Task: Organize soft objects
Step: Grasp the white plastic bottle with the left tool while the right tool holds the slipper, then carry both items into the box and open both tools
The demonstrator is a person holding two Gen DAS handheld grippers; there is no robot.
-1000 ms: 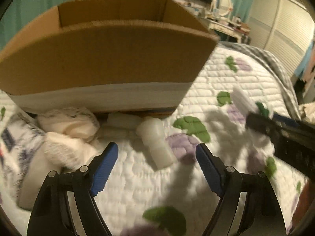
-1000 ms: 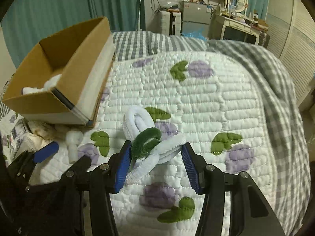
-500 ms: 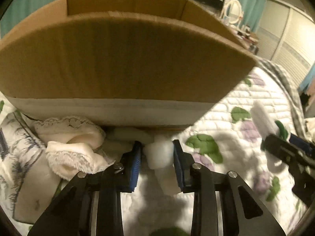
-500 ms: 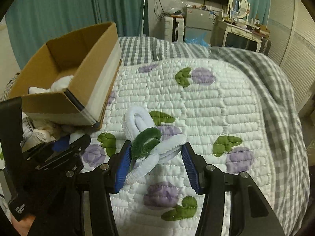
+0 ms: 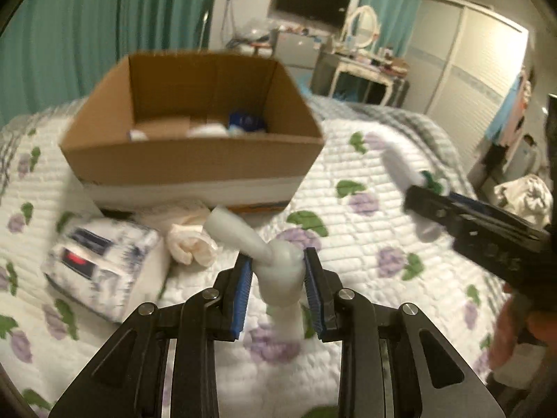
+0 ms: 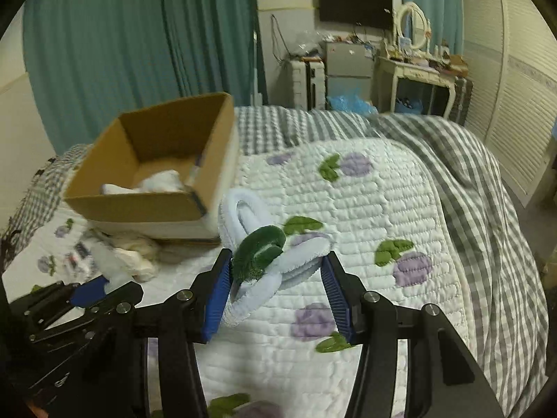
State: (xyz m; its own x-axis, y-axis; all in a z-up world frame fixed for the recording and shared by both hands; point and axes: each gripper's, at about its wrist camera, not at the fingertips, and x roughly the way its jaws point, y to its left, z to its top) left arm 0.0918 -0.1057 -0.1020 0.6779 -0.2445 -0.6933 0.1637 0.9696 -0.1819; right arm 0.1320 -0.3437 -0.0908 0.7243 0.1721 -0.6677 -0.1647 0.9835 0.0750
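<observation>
My left gripper point(image 5: 277, 271) is shut on a white rolled sock point(image 5: 264, 254) and holds it lifted above the quilt, in front of the open cardboard box point(image 5: 195, 160). In the right wrist view my right gripper point(image 6: 276, 282) is shut on a white and green fuzzy sock bundle point(image 6: 261, 247), held up over the bed to the right of the box point(image 6: 146, 209). The box holds white soft items point(image 6: 160, 183) and something blue point(image 5: 245, 122). My left gripper point(image 6: 90, 287) shows at the lower left of the right wrist view, and the right gripper point(image 5: 414, 191) shows at the right of the left wrist view.
A cream lacy cloth point(image 5: 189, 244) and a patterned white pouch point(image 5: 97, 261) lie on the flowered quilt point(image 6: 365, 216) just in front of the box. A grey checked blanket point(image 6: 487, 191) covers the bed's far and right side. Furniture stands beyond the bed.
The left gripper closed on the white rolled sock by the box's base and lifted it up and back; the box interior now shows. The right gripper rose with its sock bundle.
</observation>
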